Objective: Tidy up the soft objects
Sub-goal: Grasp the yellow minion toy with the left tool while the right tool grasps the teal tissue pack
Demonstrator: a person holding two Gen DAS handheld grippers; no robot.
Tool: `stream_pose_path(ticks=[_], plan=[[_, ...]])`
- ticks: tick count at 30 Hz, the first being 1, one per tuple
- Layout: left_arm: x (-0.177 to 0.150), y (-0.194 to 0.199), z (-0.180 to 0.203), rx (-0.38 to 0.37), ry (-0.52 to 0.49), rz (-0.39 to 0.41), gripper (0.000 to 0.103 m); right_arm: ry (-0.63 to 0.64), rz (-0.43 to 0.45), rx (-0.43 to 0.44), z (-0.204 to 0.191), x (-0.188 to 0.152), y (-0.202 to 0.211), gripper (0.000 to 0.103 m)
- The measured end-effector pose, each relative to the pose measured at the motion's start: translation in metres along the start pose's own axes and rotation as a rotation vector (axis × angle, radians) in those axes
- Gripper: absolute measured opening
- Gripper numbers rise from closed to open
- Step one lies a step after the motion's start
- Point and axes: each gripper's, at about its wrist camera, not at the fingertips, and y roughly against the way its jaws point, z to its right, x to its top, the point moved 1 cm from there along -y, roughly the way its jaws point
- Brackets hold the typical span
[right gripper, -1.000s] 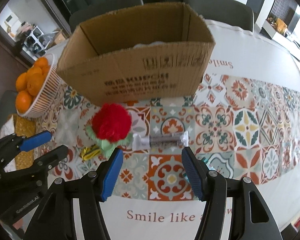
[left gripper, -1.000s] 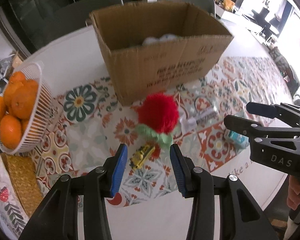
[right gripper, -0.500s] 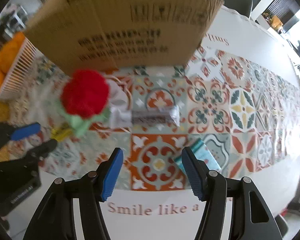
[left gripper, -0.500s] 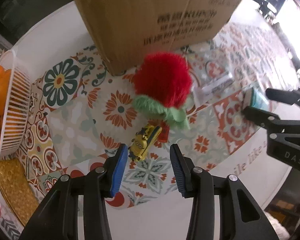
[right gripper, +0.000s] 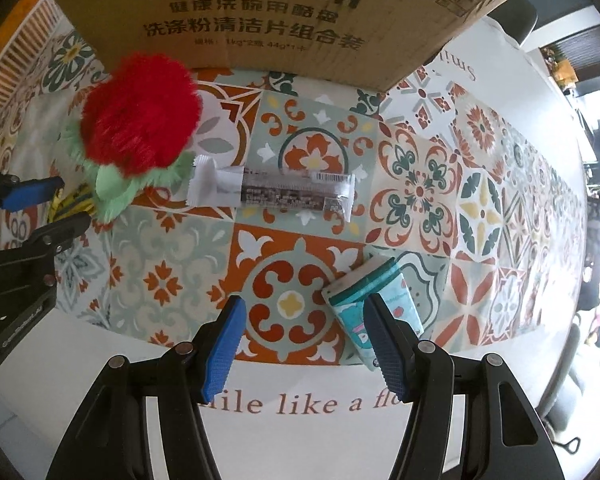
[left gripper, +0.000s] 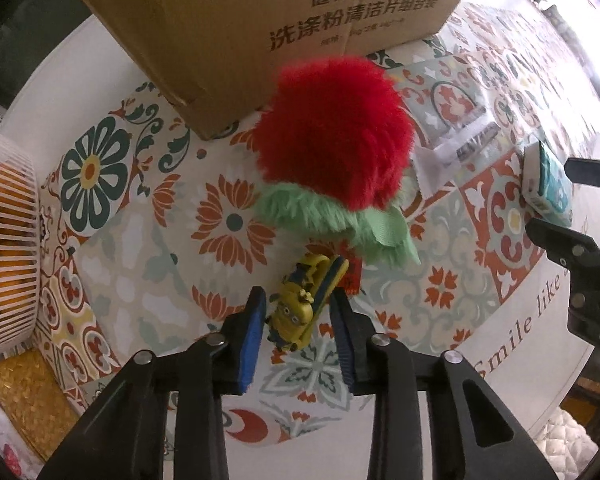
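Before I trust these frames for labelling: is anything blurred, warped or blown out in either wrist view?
Left wrist view: strong fisheye bend, dark corner vignette, red plush ball soft-edged, window at top right washed out; yellow toy fairly sharp. Right wrist view: the same curvature bows the cardboard box, right edge overexposed; print on the wrapped bar too small to read.
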Motion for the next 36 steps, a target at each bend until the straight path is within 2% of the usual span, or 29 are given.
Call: stream_pose_path(ticks=[7, 12, 17, 25, 36], plan=[[0.005, -0.012, -0.001, -0.041, 0.035, 0.012, 0.027, -0.015, -0.022, 0.011, 0.003, 0.008, -0.003, 0.062], [-0.008, -0.013, -0.002, -0.052, 0.066, 0.031, 0.023, -0.007, -0.026, 0.014, 0.003, 0.008, -0.008, 0.062], [-0.030, 0.007, 0.004, -0.060, 0.116, 0.068, 0.023, 0.006, -0.025, 0.029, 0.005, 0.002, -0.014, 0.062], [-0.050, 0.037, 0.029, -0.115, 0.164, 0.127, 0.023, 0.067, 0.009, 0.067, 0.011, -0.013, -0.006, 0.062], [-0.037, 0.040, 0.067, -0.173, 0.246, 0.130, 0.023, 0.118, 0.046, 0.116, 0.039, -0.027, -0.008, 0.062]])
